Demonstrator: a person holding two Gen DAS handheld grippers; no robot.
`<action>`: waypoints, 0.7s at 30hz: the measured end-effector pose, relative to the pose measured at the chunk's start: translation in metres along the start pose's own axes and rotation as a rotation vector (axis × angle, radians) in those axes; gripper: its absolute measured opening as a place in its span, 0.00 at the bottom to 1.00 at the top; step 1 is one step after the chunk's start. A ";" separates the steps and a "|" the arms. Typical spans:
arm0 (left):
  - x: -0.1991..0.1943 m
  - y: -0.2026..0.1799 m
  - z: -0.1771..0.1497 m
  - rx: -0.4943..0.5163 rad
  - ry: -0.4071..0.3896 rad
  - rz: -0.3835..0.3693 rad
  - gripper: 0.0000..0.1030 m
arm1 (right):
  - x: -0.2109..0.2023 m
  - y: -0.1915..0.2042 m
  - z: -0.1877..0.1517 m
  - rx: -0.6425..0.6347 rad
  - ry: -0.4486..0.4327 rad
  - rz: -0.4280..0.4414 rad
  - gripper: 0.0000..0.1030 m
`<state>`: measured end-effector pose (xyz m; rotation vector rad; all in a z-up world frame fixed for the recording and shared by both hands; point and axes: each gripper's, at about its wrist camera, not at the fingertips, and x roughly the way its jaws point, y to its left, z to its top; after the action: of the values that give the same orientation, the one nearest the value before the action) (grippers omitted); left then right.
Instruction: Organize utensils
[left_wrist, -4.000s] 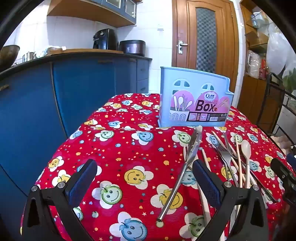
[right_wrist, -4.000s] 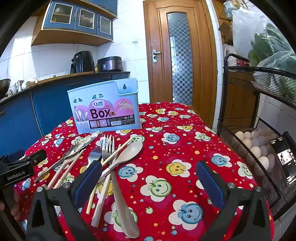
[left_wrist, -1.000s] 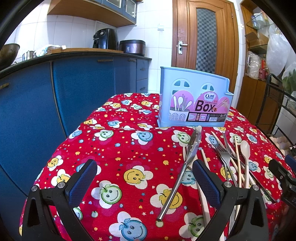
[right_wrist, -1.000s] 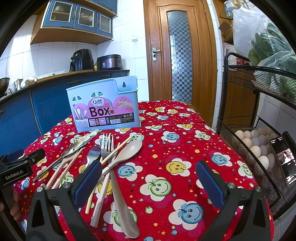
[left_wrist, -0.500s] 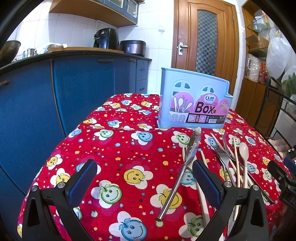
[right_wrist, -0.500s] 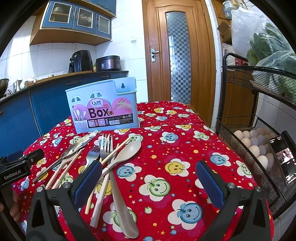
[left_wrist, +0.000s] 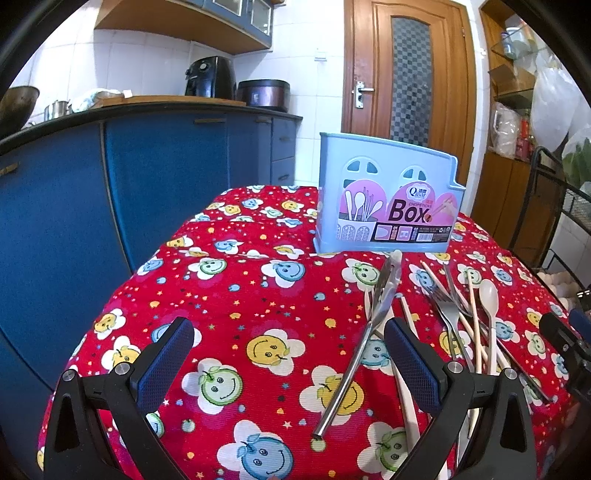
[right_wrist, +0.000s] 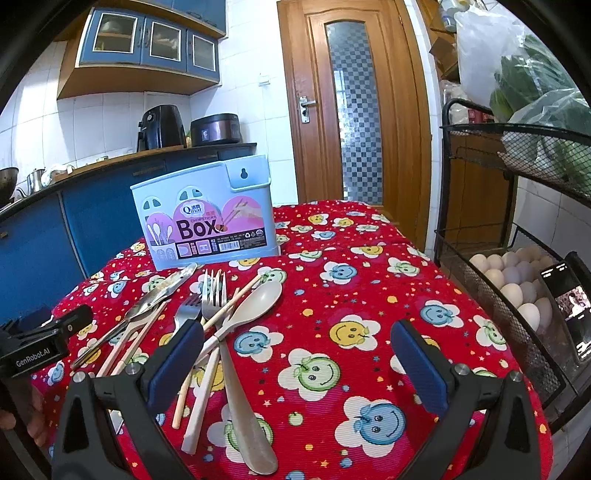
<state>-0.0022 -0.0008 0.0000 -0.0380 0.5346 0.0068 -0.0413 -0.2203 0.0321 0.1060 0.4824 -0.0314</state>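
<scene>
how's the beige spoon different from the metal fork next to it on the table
The beige spoon is matte and pale, the metal fork shiny steel. The spoon ends in a rounded bowl, the fork in tines. The spoon lies diagonally, the fork nearly straight toward the box. Both lie flat in the same pile.

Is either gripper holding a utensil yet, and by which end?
No. The left gripper and right gripper are both open and empty; the utensils lie loose on the tablecloth.

Red smiley tablecloth (left_wrist: 236, 295), blue utensil box (left_wrist: 384, 206), scattered cutlery (right_wrist: 221, 306)
</scene>
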 end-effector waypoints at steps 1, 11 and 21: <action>0.000 0.000 0.000 0.002 0.001 0.000 0.99 | 0.002 -0.001 0.000 0.010 0.008 -0.001 1.00; 0.005 -0.004 0.004 0.035 0.031 -0.015 0.99 | 0.016 -0.011 0.004 0.075 0.105 0.033 1.00; 0.003 -0.019 0.037 0.090 0.032 -0.076 0.99 | 0.025 -0.006 0.030 0.054 0.184 0.043 1.00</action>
<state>0.0197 -0.0183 0.0305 0.0295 0.5643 -0.0922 -0.0059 -0.2295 0.0465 0.1728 0.6632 0.0076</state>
